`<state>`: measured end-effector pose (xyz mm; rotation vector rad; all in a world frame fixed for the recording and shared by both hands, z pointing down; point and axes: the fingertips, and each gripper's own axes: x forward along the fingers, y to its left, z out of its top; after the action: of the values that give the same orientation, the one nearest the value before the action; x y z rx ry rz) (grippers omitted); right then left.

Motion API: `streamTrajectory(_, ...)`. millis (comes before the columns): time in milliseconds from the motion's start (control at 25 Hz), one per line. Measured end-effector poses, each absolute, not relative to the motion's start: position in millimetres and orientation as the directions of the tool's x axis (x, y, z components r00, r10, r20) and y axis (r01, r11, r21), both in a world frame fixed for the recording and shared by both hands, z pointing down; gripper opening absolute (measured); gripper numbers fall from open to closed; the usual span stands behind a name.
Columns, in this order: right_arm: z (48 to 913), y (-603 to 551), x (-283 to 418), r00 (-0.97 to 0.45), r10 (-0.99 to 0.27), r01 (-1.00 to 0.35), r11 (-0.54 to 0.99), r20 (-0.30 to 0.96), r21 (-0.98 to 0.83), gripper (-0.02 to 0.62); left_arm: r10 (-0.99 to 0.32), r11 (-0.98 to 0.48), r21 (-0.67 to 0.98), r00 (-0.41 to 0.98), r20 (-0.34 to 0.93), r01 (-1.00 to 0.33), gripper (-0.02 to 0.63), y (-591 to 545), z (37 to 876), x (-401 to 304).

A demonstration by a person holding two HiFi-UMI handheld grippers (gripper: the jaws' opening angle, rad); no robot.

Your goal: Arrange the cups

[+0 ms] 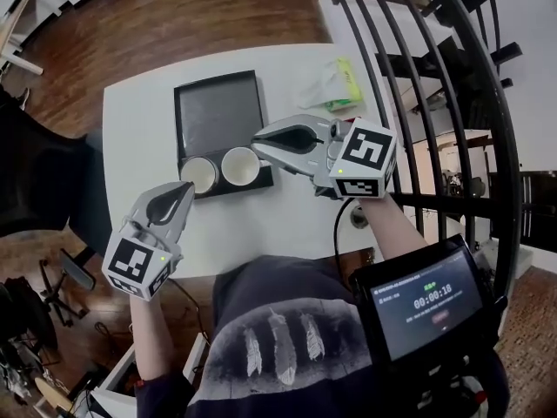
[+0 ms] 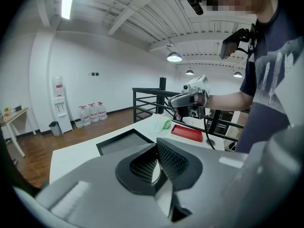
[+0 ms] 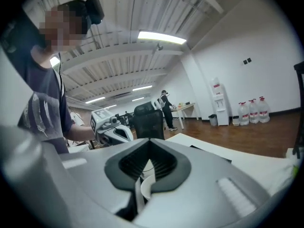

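Left tool (image 1: 184,190) is nearest, low over the surface's (image 1: 139,120) near edge. Its jaws are pressed together w/ nothing in them. Just beyond it, two white cups sit upright side by side at the near end of the black tray (image 1: 218,103): one cup (image 1: 199,174) closer to the left tool, the other (image 1: 240,165) beside it. Can't tell if their rims touch. Right tool (image 1: 258,138) hangs above that second cup, also pressed together and empty. The white curve under its jaws in the right gripper view is prob. the cup rim below. A green-and-white packet (image 1: 335,85) lies farther back, beside the tray.

Judgement: cups look placed, so what's left is nudging or re-picking.
- Spread the jaws before coming down, not at the rim.
- Take one wall only, one jaw inside and one outside, on the side away from the neighbour.
- Lift straight up and keep the cup level. The cups are light and close together, so a sideways drag would prob. knock the other one.
- Keep the left tool clear of the tray edge.
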<state>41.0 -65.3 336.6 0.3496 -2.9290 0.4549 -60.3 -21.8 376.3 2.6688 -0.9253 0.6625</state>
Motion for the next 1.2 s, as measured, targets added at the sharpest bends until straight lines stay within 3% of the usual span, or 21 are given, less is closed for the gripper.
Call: streamTrajectory(1200, 332, -84, 41, -0.961, -0.253, -0.275, 0.894, 0.107, -0.355, 0.005, -0.489, -0.773, 0.115, 0.701, 0.518, -0.624, 0.015, -23, 389, -54)
